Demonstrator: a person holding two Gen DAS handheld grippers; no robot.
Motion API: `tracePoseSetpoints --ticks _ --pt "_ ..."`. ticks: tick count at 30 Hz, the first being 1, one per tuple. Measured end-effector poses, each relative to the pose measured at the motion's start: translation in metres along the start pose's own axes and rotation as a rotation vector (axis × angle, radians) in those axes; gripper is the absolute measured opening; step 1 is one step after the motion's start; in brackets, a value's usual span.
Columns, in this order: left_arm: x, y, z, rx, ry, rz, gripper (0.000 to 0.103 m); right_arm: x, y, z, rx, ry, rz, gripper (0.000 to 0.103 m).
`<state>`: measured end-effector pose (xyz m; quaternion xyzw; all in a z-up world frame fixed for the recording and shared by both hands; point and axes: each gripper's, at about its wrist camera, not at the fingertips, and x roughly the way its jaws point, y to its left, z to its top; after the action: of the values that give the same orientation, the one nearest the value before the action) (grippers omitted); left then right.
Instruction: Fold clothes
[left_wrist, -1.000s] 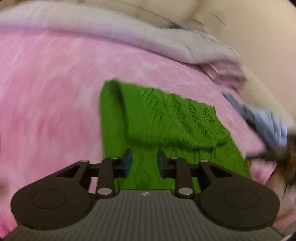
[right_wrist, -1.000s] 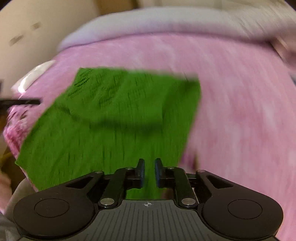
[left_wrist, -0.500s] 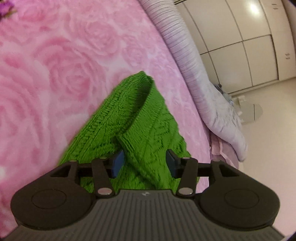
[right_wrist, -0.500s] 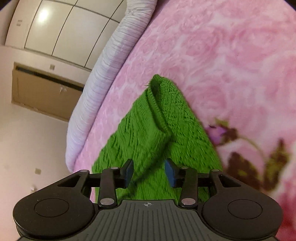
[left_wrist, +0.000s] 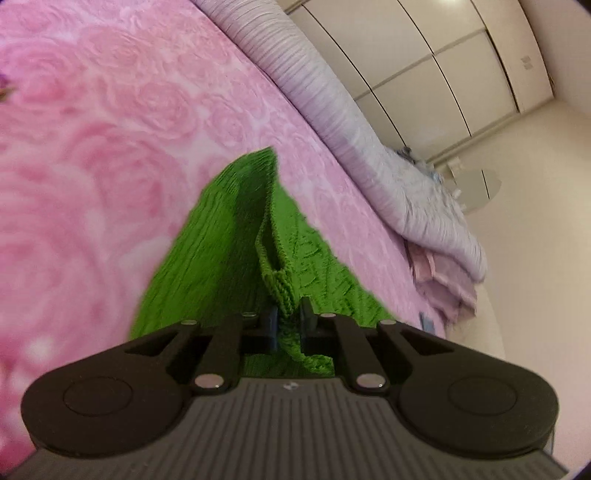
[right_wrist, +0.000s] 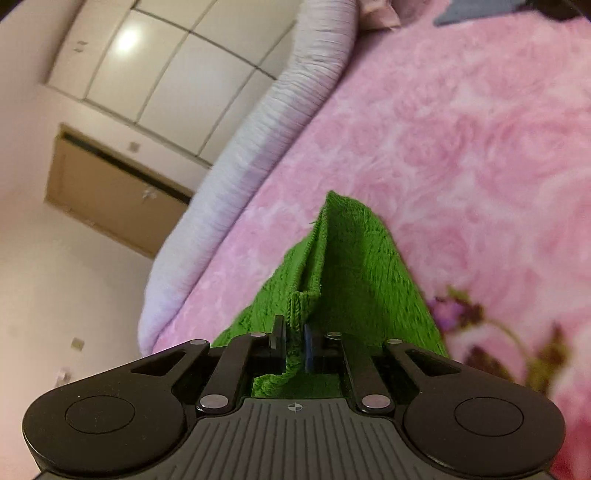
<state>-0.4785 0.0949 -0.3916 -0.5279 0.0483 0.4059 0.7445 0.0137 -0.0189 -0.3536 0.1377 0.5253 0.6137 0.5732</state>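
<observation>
Green knit garment (left_wrist: 225, 254) lying on pink rose blanket (left_wrist: 92, 147), being pinched at lower centre by left gripper (left_wrist: 289, 323) and right gripper (right_wrist: 294, 341) fingers.

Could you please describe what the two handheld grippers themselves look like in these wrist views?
Both look alike: the left gripper and right gripper each have a matte black body with two rounded lobes bearing circular recesses, a grey ribbed centre plate carrying a small crosshair mark, black linkage arms with silver pivot pins, and blue pads on the fingers. No cables, hands or sleeves show.
</observation>
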Motion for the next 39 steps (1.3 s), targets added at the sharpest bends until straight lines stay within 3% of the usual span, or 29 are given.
tracePoseSetpoints --ticks 4,9,29,35,39 --pt "-0.028 0.007 -0.035 0.032 0.026 0.039 0.007 -0.027 -0.008 -0.033 -0.022 0.051 -0.044 0.007" --pt "-0.059 0.012 -0.061 0.029 0.008 0.045 0.007 -0.049 -0.032 -0.067 0.083 0.063 -0.051 0.007" --pt "-0.072 0.011 -0.085 0.107 0.024 0.095 0.007 -0.073 -0.032 -0.079 0.006 0.059 -0.079 0.007" --pt "-0.073 0.015 -0.088 0.118 0.032 0.102 0.008 -0.071 -0.027 -0.084 -0.051 0.076 -0.137 0.007" --pt "-0.069 0.008 -0.090 0.193 0.040 0.143 0.014 -0.070 -0.023 -0.088 -0.088 0.086 -0.176 0.007"
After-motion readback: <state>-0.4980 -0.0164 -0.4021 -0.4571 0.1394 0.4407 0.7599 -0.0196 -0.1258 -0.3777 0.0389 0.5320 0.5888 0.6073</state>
